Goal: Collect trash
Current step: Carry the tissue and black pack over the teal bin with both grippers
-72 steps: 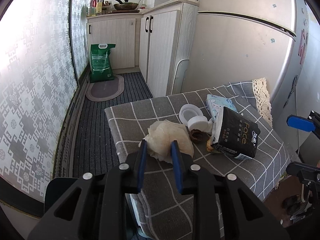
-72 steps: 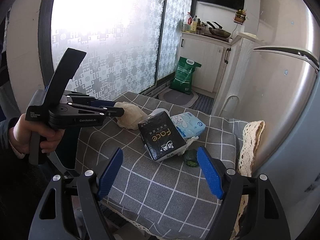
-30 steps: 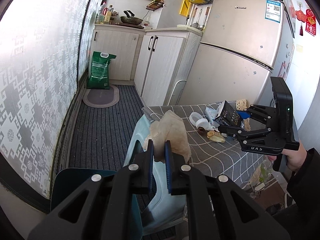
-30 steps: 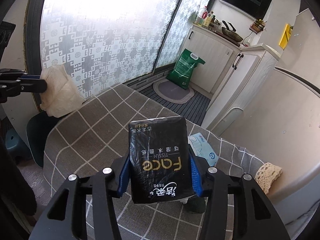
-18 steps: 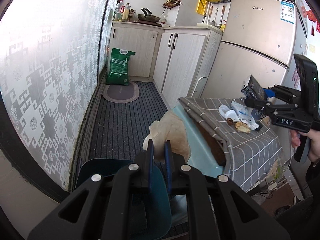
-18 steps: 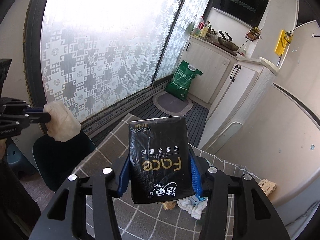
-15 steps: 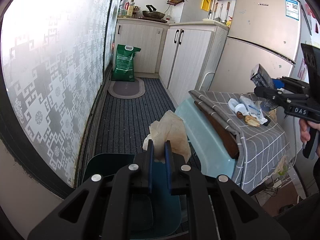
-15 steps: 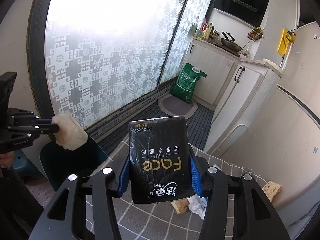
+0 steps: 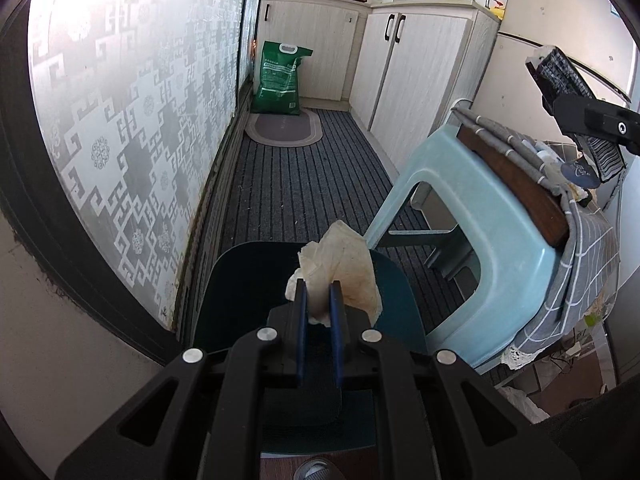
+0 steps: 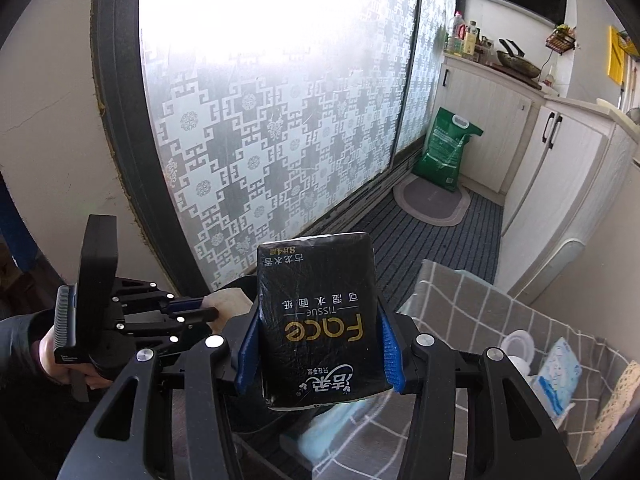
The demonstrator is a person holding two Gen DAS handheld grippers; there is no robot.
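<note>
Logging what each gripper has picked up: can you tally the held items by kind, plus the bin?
Crumpled paper wad, in the left gripper: 1
Black tissue pack, in the right gripper: 1
Dark teal bin, below the wad: 1
Total: 3

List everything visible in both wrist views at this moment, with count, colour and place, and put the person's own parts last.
crumpled paper: 1, cream, stained, pinched in the left gripper above the bin
bin: 1, dark teal, on the floor beside the stool
tissue pack: 1, black with gold print, clamped in the right gripper
stool: 1, pale blue, under the checked cloth
checked cloth: 1, grey with white lines, over the stool top
white cup: 1, on the cloth
blue-and-white packet: 1, on the cloth
green sack: 1, against the cabinets
oval mat: 1, grey, on the floor
left gripper: 1, black, blue pads
right gripper: 1, black, blue pads
hand: 1, on the left gripper's handle
</note>
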